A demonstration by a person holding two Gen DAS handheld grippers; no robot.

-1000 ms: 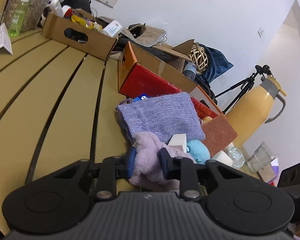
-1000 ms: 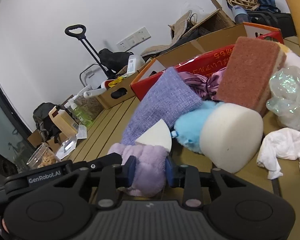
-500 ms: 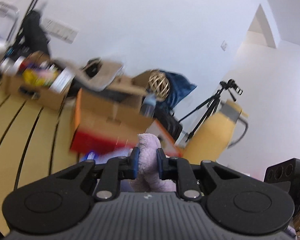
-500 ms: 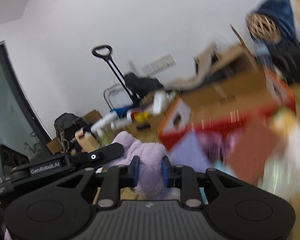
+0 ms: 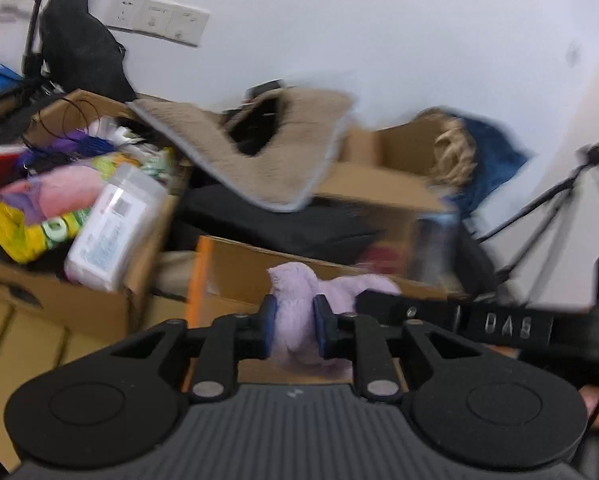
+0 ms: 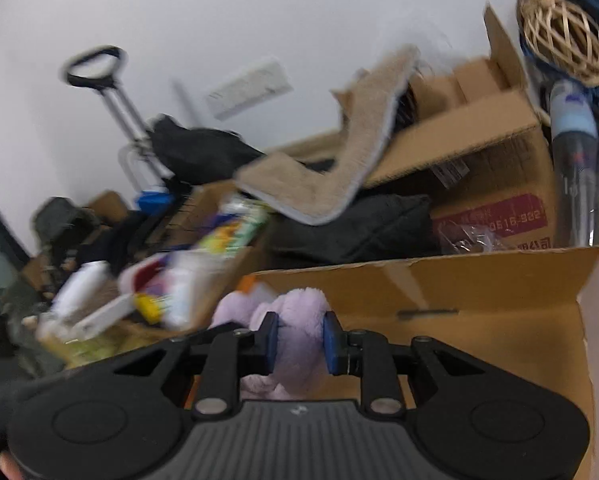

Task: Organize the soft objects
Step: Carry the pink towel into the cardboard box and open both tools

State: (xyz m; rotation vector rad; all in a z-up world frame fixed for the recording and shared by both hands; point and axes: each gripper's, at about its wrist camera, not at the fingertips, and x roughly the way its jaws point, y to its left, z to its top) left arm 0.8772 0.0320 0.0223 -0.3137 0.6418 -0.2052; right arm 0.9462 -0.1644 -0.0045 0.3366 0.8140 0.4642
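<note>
Both grippers are pinching the same purple plush toy (image 5: 295, 312) right now, one on each end, which makes sense for something this floppy: two grips keep it from sagging or swinging while it's carried. The left gripper (image 5: 291, 330) has its blue pads squeezed into the fluff, and the toy bulges out above and past the fingertips. Same deal on the right gripper (image 6: 297, 340): pads (image 6: 331, 340) clamped on the plush, though both sets of jaws have just eased open a touch and the toy's still between them.

Straight ahead of the fingers, just beyond the tips, is the open cardboard box (image 6: 479, 292) with the orange edge. My guess is that's the drop spot, since the toy hangs right at its near wall. The frames are pretty smeared, so I can't tell whether the plush is already over the opening or a bit short of it. The tan mat (image 5: 275, 152) draped over the stuff behind isn't in the way.
</note>
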